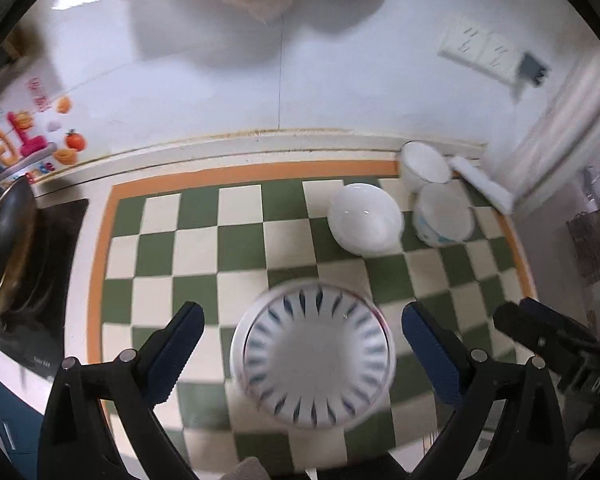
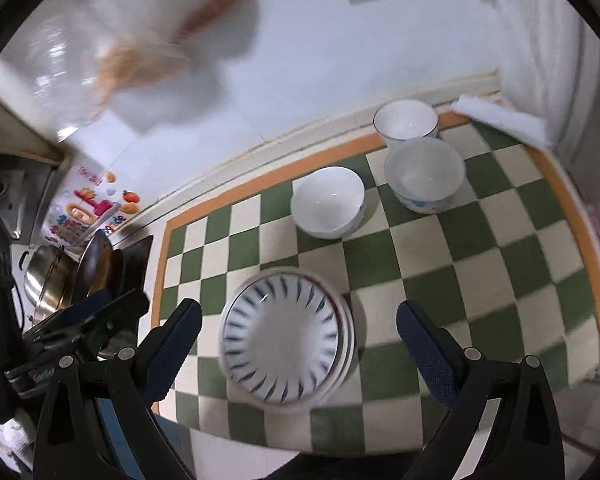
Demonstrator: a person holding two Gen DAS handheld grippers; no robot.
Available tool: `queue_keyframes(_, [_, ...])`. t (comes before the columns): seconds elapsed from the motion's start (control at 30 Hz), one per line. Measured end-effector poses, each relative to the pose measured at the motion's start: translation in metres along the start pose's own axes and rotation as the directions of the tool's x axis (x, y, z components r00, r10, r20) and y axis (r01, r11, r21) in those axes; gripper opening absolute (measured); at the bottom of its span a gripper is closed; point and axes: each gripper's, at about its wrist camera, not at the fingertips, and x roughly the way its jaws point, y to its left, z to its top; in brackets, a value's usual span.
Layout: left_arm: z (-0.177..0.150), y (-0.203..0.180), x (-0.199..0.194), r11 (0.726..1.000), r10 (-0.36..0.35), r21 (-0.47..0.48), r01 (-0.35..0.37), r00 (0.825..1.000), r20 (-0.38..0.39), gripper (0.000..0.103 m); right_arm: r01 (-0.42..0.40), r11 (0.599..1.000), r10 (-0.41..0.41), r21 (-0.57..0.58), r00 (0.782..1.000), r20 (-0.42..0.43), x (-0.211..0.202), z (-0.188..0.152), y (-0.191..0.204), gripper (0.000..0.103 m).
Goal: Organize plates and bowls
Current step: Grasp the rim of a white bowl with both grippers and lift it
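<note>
Striped bowl [image 1: 314,360] blurred, untouched between wide-apart left tongs [image 1: 302,344]; right tongs [image 2: 298,344] likewise apart.

The mat [image 2: 480,264] is checkered green and cream with an orange border. The striped bowl [image 2: 284,336] is white with dark blue radial dashes (a thin reddish line shows at its rim). The plain bowl [image 2: 327,208] is white; another bowl [image 2: 424,178] carries a blue motif outside. Gripper pads [image 1: 432,354] are dark blue.
</note>
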Motion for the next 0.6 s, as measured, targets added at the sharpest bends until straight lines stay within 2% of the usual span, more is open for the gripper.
queue_keyframes(0.13, [0.040,-0.009,0.070,0.999,0.025,-0.017,-0.027,0.994,-0.102,0.101,-0.002,0.999,0.005,0.036,0.996,-0.091,0.061,0.041,-0.032,0.094])
queue_keyframes(0.3, [0.075,-0.015,0.144,0.999,-0.002,-0.046,-0.008,0.977,-0.214,0.091,-0.020,0.996,0.037,0.091,0.980,-0.194,0.132,0.075,-0.062,0.082])
queue_keyframes(0.33, [0.081,-0.017,0.157,0.999,-0.006,-0.045,-0.005,0.972,-0.237,0.088,-0.028,0.994,0.049,0.101,0.978,-0.205,0.141,0.078,-0.065,0.074])
queue_keyframes(0.37, [0.085,-0.018,0.168,0.999,-0.014,-0.045,0.003,0.966,-0.257,0.082,-0.036,0.993,0.060,0.114,0.975,-0.215,0.152,0.081,-0.069,0.065])
queue_keyframes(0.53, [0.103,-0.025,0.215,0.999,-0.035,-0.040,0.023,0.941,-0.336,0.061,-0.054,0.991,0.084,0.119,0.963,-0.256,0.190,0.094,-0.073,0.050])
queue_keyframes(0.6, [0.107,-0.029,0.229,1.000,-0.025,-0.023,0.018,0.933,-0.360,0.044,-0.053,0.991,0.083,0.120,0.960,-0.267,0.201,0.097,-0.073,0.040])
